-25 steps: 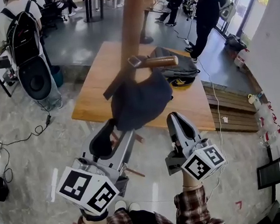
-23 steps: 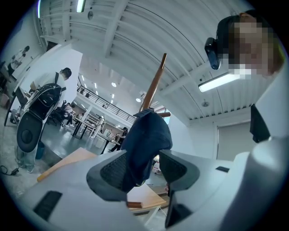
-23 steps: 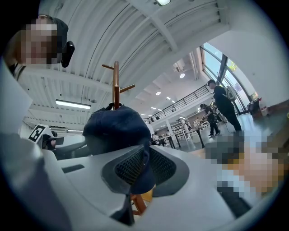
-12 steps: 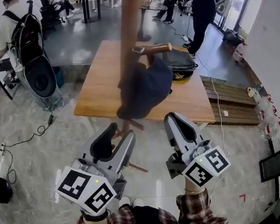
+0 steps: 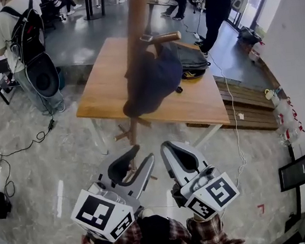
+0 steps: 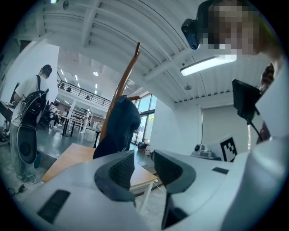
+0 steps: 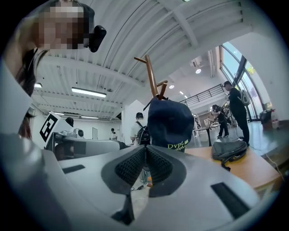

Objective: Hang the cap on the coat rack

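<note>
Cap count is one: a dark navy cap, hanging limp from a short wooden peg on the single coat rack, whose brown pole rises in front of the wooden worktop. The cap's cloth sags below the peg against the pole, and the right gripper view shows yellow-green lettering along its lower edge. One dark bag lies on the worktop just beyond the cap.

Two tools are in view, both low in the head view and well apart from the cap. The left tool has a clear gap between its jaws with nothing in it; the jaws have just been closing. The right tool has its ribbed pads pressed together and holds nothing.

One person with a black backpack stands at the left, another in dark clothes at the far right
</note>
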Tool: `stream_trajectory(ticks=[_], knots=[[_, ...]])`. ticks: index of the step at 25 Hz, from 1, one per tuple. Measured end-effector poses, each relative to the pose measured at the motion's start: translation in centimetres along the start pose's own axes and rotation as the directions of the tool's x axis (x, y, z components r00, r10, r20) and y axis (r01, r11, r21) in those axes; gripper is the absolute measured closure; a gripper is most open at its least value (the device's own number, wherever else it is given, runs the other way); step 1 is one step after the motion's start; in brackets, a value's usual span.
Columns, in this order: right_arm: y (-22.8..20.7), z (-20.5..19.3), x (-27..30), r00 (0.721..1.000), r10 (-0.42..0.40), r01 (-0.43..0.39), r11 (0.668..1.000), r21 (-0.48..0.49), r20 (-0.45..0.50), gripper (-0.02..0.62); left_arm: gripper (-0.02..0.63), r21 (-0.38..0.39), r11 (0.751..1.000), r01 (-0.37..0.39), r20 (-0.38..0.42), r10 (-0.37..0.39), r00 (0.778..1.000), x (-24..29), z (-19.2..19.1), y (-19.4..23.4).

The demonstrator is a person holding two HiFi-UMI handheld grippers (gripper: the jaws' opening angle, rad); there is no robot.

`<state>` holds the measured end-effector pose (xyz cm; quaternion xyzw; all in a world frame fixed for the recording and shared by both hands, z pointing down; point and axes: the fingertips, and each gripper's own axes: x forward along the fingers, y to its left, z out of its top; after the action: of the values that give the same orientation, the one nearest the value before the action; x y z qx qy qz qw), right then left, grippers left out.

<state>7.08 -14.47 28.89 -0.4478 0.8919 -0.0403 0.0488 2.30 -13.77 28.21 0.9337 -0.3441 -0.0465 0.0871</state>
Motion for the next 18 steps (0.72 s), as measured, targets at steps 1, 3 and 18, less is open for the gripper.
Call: stream_trajectory(ticks=[1, 3, 18], knots=[[0.3, -0.5, -0.3, 1.0, 0.001, -0.001, 1.0, 0.008, -0.008, 0.575, 0.474, 0.005, 1.0, -0.005, -0.011, 0.005, 1.0, -0.3, -0.6, -0.2], [0.8, -1.3, -0.8, 1.0, 0.003, -0.003, 1.0, 0.021, -0.017, 0.583, 0.533, 0.01, 1.0, -0.013, -0.027, 0.014, 1.0, -0.9, -1.5, -0.2], [2.9, -4.2, -0.9, 0.997, 0.013, -0.011, 1.0, 0.026, -0.071, 0.584, 0.595, -0.023, 1.0, 0.015, -0.068, -0.016, 0.998, -2.6, -4.0, 0.2]])
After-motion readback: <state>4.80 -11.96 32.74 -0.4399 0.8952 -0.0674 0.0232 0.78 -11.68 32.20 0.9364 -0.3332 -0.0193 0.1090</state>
